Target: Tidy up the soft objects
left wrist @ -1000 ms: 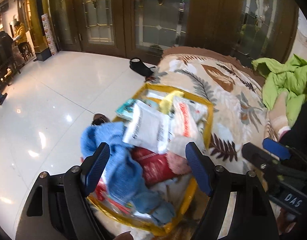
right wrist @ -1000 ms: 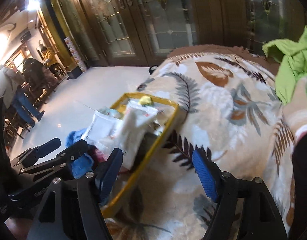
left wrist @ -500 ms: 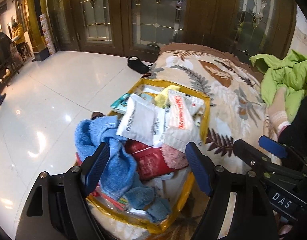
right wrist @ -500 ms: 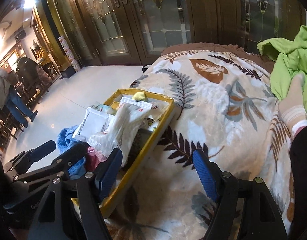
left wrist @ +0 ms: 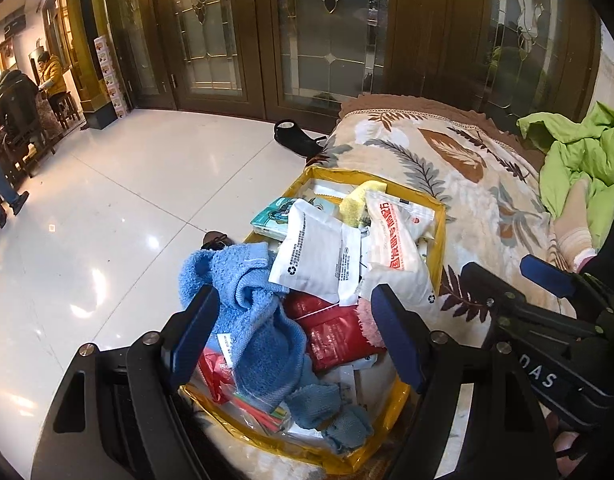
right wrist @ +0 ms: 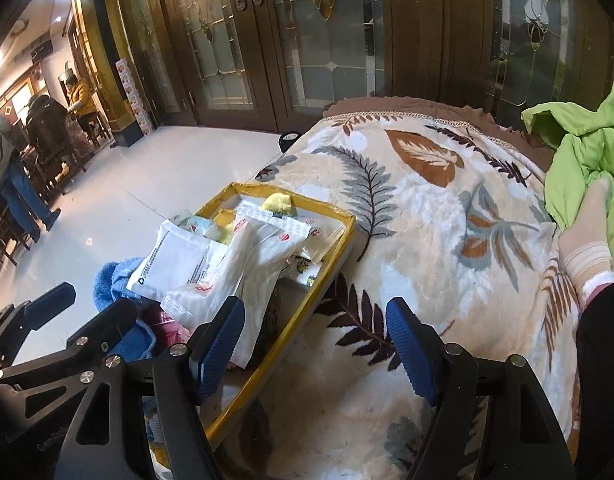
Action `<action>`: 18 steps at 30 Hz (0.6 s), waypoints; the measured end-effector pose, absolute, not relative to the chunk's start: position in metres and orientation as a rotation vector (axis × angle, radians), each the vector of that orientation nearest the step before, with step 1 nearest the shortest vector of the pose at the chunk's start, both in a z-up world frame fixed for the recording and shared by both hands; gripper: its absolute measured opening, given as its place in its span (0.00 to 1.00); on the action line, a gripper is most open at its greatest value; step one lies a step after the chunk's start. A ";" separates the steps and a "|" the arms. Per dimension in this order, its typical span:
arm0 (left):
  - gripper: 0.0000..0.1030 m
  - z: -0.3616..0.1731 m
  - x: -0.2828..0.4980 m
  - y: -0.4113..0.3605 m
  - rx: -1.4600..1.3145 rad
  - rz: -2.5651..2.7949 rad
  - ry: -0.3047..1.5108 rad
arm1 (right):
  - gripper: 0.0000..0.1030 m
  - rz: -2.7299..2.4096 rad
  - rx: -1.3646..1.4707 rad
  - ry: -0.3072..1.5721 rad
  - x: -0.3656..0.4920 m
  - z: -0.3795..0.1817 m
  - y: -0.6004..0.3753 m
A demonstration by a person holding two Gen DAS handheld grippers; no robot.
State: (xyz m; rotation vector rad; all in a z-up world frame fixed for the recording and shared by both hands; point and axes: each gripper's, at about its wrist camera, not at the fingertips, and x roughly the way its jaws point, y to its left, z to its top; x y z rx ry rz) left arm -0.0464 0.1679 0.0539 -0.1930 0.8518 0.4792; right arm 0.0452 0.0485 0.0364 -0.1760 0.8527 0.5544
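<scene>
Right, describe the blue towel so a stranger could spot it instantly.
On the leaf-patterned blanket sits a yellow-rimmed shallow box heaped with packets. The fluffy light-blue terry towel drapes over its near left corner; it is the only blue cloth there, beside white plastic pouches.

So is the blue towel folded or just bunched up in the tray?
Bunched up. The towel lies crumpled over the packets, one end hanging over the yellow tray's left edge, no neat folds showing.

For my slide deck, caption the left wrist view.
Open left tongs hover over a blue towel in a packet-filled yellow tray.
</scene>
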 end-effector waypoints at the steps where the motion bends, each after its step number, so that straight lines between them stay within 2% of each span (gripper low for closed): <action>1: 0.76 0.054 -0.047 0.169 -0.199 0.477 0.852 | 0.73 0.556 -0.175 0.856 0.045 0.035 0.048; 12: 0.76 0.055 -0.045 0.171 -0.221 0.454 0.852 | 0.73 0.566 -0.165 0.871 0.044 0.033 0.048; 15: 0.84 0.054 -0.043 0.172 -0.204 0.460 0.861 | 0.73 0.560 -0.159 0.874 0.046 0.033 0.047; 18: 0.85 0.054 -0.042 0.173 -0.193 0.449 0.869 | 0.73 0.556 -0.147 0.876 0.047 0.033 0.044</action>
